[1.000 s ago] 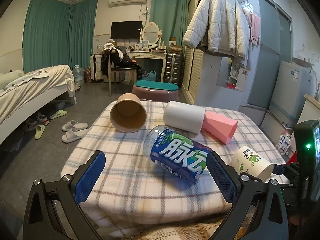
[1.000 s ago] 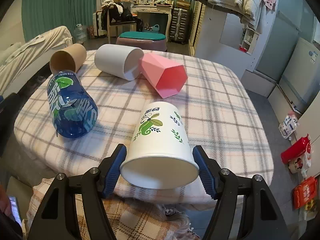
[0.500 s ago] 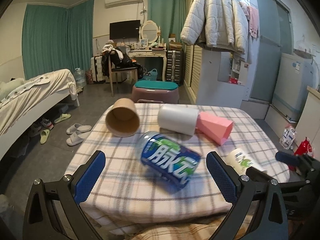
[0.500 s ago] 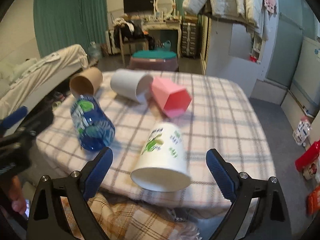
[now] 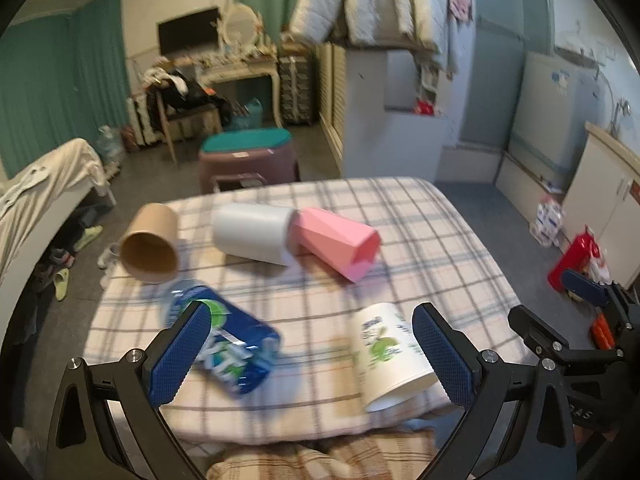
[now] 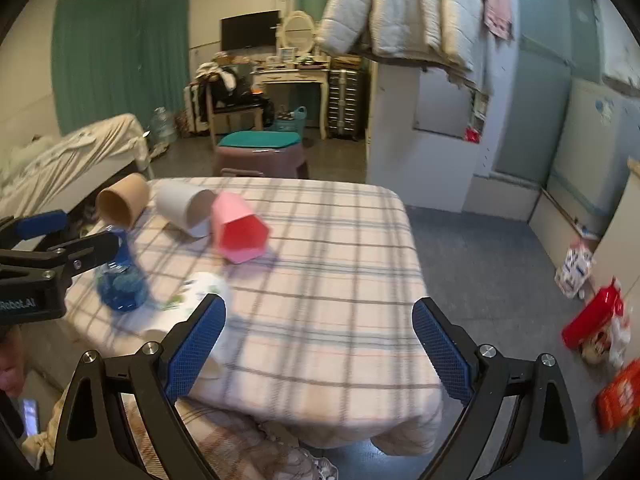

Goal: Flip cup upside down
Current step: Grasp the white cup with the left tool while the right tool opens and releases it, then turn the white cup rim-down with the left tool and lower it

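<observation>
A white paper cup with green print [image 5: 386, 354] lies on its side at the table's near edge, mouth toward me; it also shows in the right wrist view [image 6: 188, 300], partly behind my left finger there. My left gripper [image 5: 312, 354] is open and empty, the cup just inside its right finger. My right gripper [image 6: 320, 344] is open and empty, to the right of the cup. A brown cup [image 5: 150, 244], a white cup [image 5: 250, 236] and a pink faceted cup [image 5: 340, 242] lie on their sides farther back.
A blue bottle [image 5: 224, 344] lies on the plaid tablecloth [image 5: 420, 240] at the near left. A purple stool with a teal top [image 5: 248, 156] stands beyond the table. A bed is at the left, cabinets and red packages on the floor at the right.
My right gripper opened, let go of the printed paper cup and drew back to the right. My left gripper swung right, so the cup now lies by its right finger.
</observation>
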{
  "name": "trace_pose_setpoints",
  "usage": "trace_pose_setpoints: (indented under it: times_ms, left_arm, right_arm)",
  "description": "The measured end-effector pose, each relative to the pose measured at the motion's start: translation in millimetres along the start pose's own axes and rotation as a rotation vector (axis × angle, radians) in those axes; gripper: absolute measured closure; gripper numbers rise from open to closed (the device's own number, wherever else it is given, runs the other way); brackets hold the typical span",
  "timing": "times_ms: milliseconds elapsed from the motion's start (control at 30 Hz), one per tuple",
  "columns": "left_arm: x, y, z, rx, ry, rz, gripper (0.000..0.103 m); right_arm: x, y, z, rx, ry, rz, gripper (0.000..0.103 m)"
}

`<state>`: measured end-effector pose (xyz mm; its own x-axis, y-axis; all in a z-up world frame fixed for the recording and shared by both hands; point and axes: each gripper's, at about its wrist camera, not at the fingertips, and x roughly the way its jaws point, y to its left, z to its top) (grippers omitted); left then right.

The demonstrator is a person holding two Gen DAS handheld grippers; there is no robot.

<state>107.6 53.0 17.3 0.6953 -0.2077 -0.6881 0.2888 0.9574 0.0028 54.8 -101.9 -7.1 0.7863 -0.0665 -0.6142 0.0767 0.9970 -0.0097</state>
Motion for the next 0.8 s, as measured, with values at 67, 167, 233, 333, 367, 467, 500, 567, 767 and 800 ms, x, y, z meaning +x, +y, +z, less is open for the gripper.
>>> trace_pose_setpoints:
  times_ms: [67, 167, 233, 333, 367, 467, 500, 567, 767, 800]
  left_arm:
    - [15.3, -7.5, 7.8, -0.001, 0.064, -0.018, 0.0]
    - [37.6, -16.2, 13.0, -0.007, 0.149, -0.044, 0.0]
    - [55.1, -20.1, 14.8, -0.018, 0.209, -0.054, 0.0]
    - [77.2, -24.1, 10.5, -0.046, 0.297, -0.089, 0.001]
    - [84.2, -23.1, 7.5, -0.056, 0.336, -0.102, 0.001]
    - [100.7, -28.5, 1.0, -0.054, 0.394, -0.116, 0.001]
    - [104.3, -30.2, -0.9, -0.053, 0.406, -0.124, 0.001]
    - [109.9, -31.0, -1.6, -0.053, 0.422, -0.13, 0.002]
    - [121.1, -30.0, -7.8, -0.069, 0.493, -0.164, 0.034]
    - [120.9, -29.4, -9.1, -0.077, 0.501, -0.181, 0.037]
  right_arm:
    - [8.2, -14.2, -0.2, 0.027, 0.014, -0.011, 0.008]
    - [20.2, -29.9, -0.8, 0.054, 0.028, -0.01, 0.008]
    - [27.0, -37.1, -0.9, 0.064, 0.037, -0.006, 0.008]
    - [36.9, -45.7, -2.1, 0.078, 0.054, 0.0, 0.008]
    - [40.0, -48.4, -3.0, 0.084, 0.06, 0.003, 0.008]
    - [49.5, -53.6, -7.5, 0.096, 0.078, 0.007, 0.008]
    - [51.6, -55.6, -8.7, 0.1, 0.083, 0.011, 0.008]
    - [55.3, -58.2, -10.8, 0.108, 0.092, 0.014, 0.008]
    - [62.7, -59.8, -14.1, 0.114, 0.105, 0.021, 0.008]
    - [62.4, -59.9, -14.0, 0.113, 0.103, 0.024, 0.008]
